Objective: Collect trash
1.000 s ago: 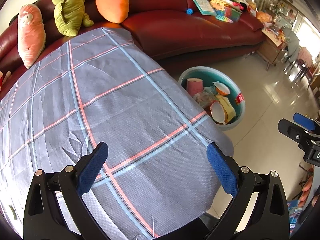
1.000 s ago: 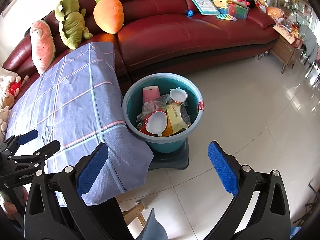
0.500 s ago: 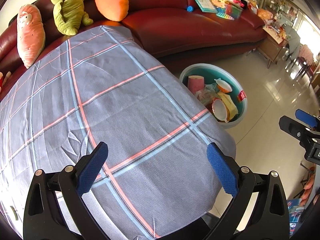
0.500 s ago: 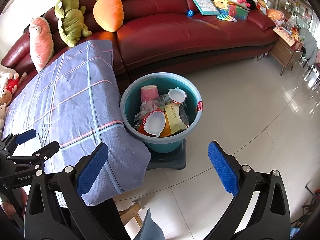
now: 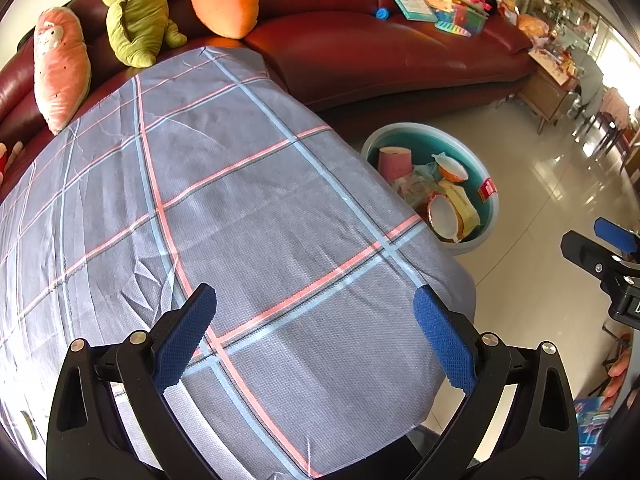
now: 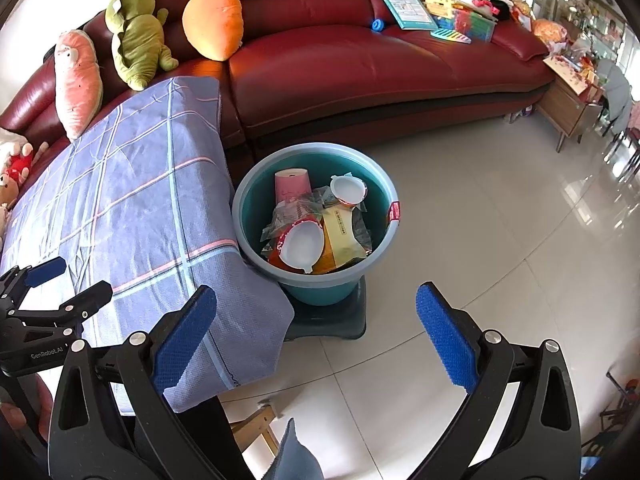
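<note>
A teal bucket (image 6: 386, 188) stands on the floor beside the table, also in the left wrist view (image 5: 491, 216). It holds trash: a pink cup (image 6: 292, 185), white bowls (image 6: 301, 245), a yellow packet (image 6: 342, 236) and clear wrappers. My left gripper (image 5: 314, 338) is open and empty above the grey checked tablecloth (image 5: 224, 200). My right gripper (image 6: 316, 338) is open and empty above the floor, in front of the bucket. No trash lies on the cloth in view.
A red sofa (image 6: 360, 60) curves behind, with plush toys (image 6: 214, 24) on the left and books and toys (image 6: 460, 12) on the right. A wooden cabinet (image 6: 568, 108) stands far right. The tiled floor (image 6: 500, 240) spreads to the right.
Both views have shifted only slightly; the bucket sits a little lower in the right wrist view. Both grippers stay open and empty.
</note>
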The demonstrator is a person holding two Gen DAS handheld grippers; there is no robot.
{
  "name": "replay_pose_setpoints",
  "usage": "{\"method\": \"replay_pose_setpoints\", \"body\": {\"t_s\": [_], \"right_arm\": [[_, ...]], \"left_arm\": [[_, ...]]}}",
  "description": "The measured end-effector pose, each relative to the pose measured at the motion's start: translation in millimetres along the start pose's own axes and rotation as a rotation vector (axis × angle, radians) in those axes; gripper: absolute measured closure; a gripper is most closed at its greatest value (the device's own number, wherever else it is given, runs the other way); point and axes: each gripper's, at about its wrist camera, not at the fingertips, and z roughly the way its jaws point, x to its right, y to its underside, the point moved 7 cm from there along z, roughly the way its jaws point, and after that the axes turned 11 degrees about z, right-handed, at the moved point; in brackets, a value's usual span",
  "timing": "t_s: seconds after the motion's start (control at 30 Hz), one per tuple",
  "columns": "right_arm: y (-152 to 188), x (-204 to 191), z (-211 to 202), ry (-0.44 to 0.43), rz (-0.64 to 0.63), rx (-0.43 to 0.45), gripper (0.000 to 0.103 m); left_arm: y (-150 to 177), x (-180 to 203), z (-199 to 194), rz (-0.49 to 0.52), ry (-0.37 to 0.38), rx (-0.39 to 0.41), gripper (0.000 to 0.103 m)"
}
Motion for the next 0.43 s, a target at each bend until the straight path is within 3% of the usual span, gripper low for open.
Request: {"method": "replay_pose_setpoints", "body": {"t_s": [0.43], "right_arm": [[-0.7, 2.8, -1.7, 0.037, -0.023, 0.025, 0.007]], "left_arm": [[2.7, -2.9, 2.1, -0.011, -0.012, -0.012, 0.004]]}}
